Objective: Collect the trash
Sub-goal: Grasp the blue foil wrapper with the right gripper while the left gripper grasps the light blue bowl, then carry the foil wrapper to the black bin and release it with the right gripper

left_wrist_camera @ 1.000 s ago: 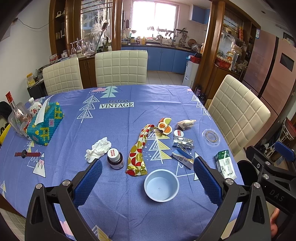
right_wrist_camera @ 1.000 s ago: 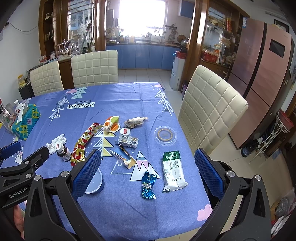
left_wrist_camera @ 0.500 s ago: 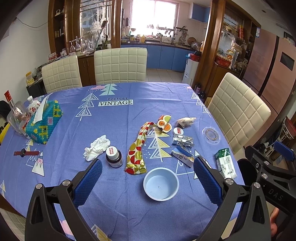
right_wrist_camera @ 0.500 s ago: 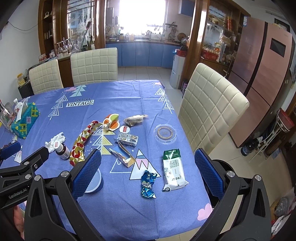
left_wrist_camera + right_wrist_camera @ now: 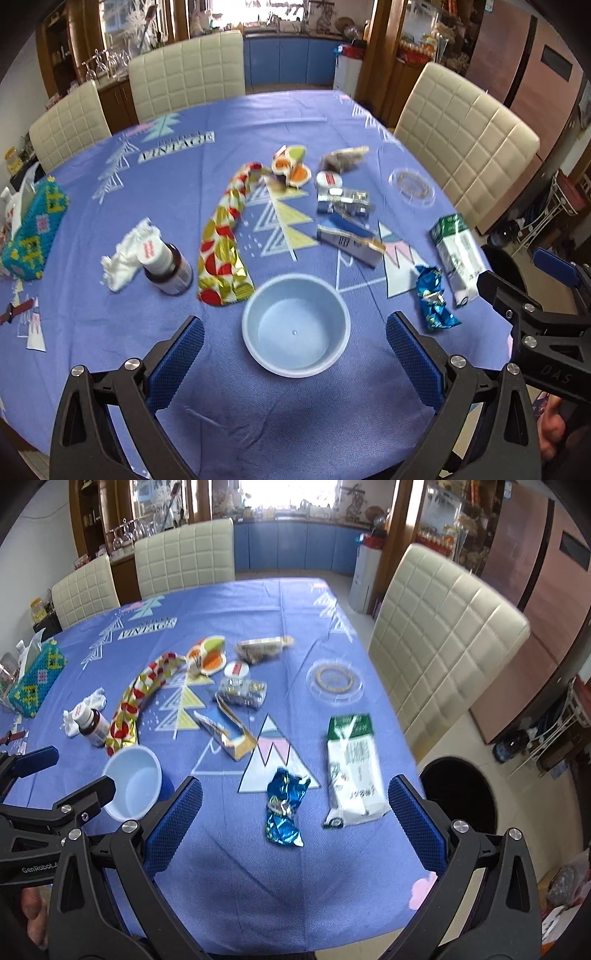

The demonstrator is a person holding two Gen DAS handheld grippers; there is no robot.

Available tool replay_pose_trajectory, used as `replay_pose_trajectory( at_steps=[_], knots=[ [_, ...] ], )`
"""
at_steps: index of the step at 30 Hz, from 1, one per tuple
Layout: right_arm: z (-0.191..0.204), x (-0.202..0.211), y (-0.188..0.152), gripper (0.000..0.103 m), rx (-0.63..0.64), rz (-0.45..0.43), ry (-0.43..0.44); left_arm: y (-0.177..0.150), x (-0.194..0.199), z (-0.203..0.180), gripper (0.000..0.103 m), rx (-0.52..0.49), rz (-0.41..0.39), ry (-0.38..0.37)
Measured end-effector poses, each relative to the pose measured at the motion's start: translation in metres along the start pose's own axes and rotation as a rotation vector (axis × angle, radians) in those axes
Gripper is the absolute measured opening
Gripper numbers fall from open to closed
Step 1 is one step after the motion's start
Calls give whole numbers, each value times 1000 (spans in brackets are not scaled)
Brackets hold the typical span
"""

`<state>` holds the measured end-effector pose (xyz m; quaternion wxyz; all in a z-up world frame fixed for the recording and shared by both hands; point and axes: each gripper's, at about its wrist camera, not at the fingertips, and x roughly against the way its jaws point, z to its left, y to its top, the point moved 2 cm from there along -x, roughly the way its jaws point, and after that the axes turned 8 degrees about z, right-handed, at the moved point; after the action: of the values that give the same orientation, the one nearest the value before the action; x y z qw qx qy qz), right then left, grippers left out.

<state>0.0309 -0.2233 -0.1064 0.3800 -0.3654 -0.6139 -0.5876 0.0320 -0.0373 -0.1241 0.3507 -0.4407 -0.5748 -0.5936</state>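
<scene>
Trash lies across the blue tablecloth (image 5: 258,122): a red-gold foil wrapper (image 5: 225,236), a crumpled white tissue (image 5: 123,254), a blue foil wrapper (image 5: 286,806), a green-white packet (image 5: 354,764), a torn blue-gold box (image 5: 227,734) and an orange-green wrapper (image 5: 291,166). A pale blue bowl (image 5: 295,325) sits just ahead of my open, empty left gripper (image 5: 295,354). My right gripper (image 5: 295,819) is open and empty, low over the blue foil wrapper and packet. A black bin (image 5: 458,797) stands on the floor at the table's right edge.
A brown medicine bottle (image 5: 166,264) stands by the tissue. A knitted tissue box (image 5: 33,229) is at the far left. A clear round lid (image 5: 334,679), a small jar (image 5: 236,675) and a blister pack (image 5: 345,201) lie mid-table. Cream chairs (image 5: 443,635) surround the table.
Both grippers have moved forward and lower toward the table; the bowl, blue foil wrapper and packet now appear much closer. Both stay open.
</scene>
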Motion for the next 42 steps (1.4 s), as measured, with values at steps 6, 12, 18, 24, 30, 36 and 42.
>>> replay_pose_trajectory(
  at_steps=[6, 12, 18, 24, 30, 36, 42],
  knots=[
    [-2, -41, -8, 99, 7, 66, 41, -9, -47, 0, 96, 28, 76, 36],
    [0, -88, -12, 74, 13, 169, 72, -10, -76, 7, 96, 72, 115, 55],
    [3, -111, -17, 34, 29, 229, 97, -7, -86, 9, 92, 92, 105, 52],
    [2, -96, -7, 32, 49, 176, 136, 3, -72, -1, 76, 77, 59, 46],
    [-20, -63, 17, 32, 20, 82, 125, 34, -42, -33, 76, -9, -44, 61],
    [-81, -42, 31, 32, -95, 15, 50, 68, -39, -102, 76, -142, -112, 11],
    [-160, -37, 18, 32, -256, 16, -42, 84, -45, -189, 76, -301, -142, -59]
  ],
)
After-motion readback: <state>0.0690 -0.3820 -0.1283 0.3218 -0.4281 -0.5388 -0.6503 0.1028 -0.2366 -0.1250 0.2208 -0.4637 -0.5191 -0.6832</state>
